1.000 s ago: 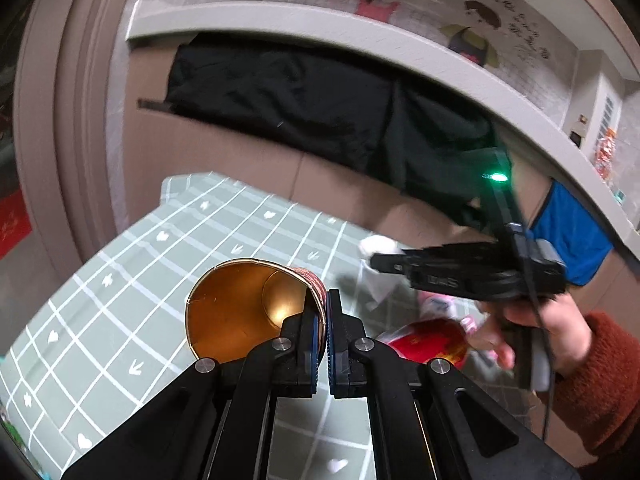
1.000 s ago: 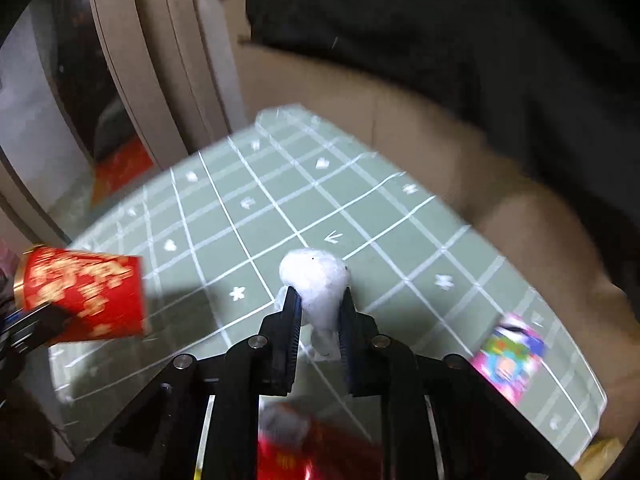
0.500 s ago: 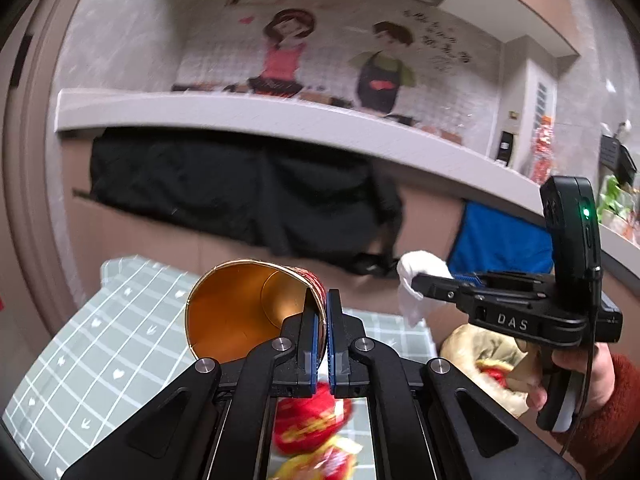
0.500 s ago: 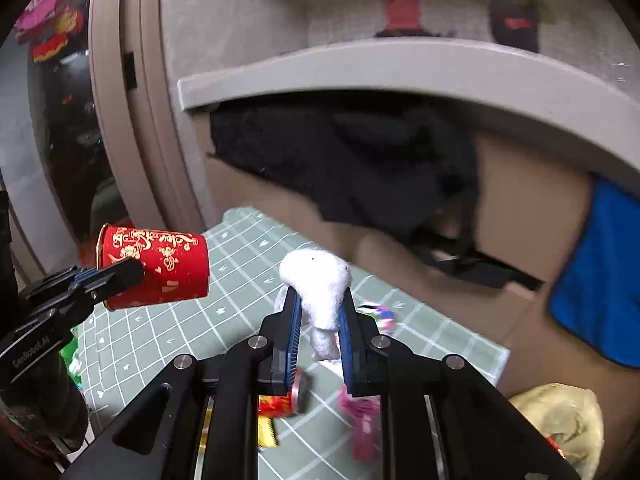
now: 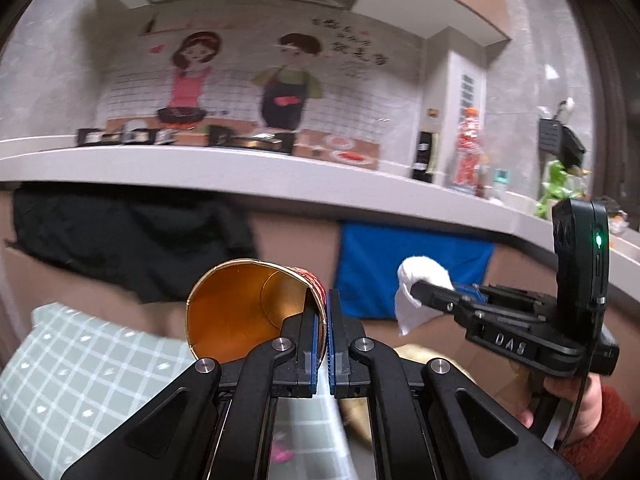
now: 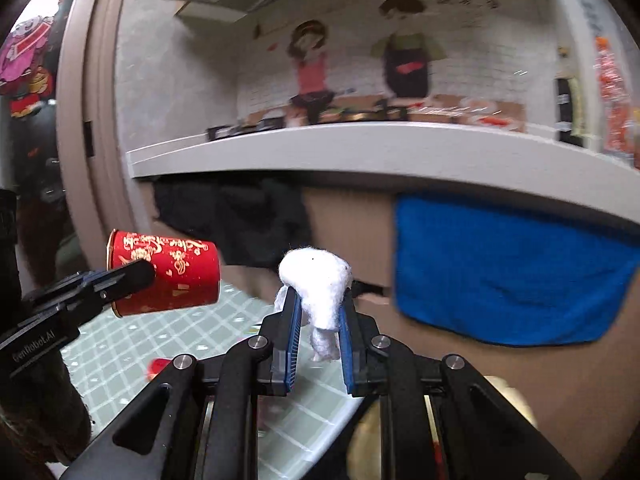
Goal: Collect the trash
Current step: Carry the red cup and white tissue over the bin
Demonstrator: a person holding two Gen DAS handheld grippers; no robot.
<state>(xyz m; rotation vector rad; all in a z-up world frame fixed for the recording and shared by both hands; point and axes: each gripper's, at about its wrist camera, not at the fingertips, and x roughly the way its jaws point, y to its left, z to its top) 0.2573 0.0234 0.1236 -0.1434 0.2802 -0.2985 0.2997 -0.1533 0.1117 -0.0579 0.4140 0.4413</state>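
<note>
Above the checked green surface [image 5: 92, 364], on the left, the left claw [image 5: 322, 300] is pressed together on the rim of a red paper cup [image 5: 244, 312], one finger inside the gold-lined mouth and one outside on the wall. The cup lies on its side in the air, mouth toward the camera; from the right wrist view its red printed wall [image 6: 168, 276] shows clear of the surface. It looks light and thin-walled, so a rim pinch holds it well enough, though a harder squeeze would likely crease the lip.

To the right, the right claw [image 6: 318, 304] pinches a wad of white tissue [image 6: 316, 284] between its blue pads [image 6: 294, 320], the bulk bulging above the tips and a tail hanging below. The tissue is soft and nearly weightless; it should compress rather than slip, and a grip across its thick middle seems safest. A yellowish bag [image 5: 416, 360], probably the trash bag, shows low between the claws.
</note>
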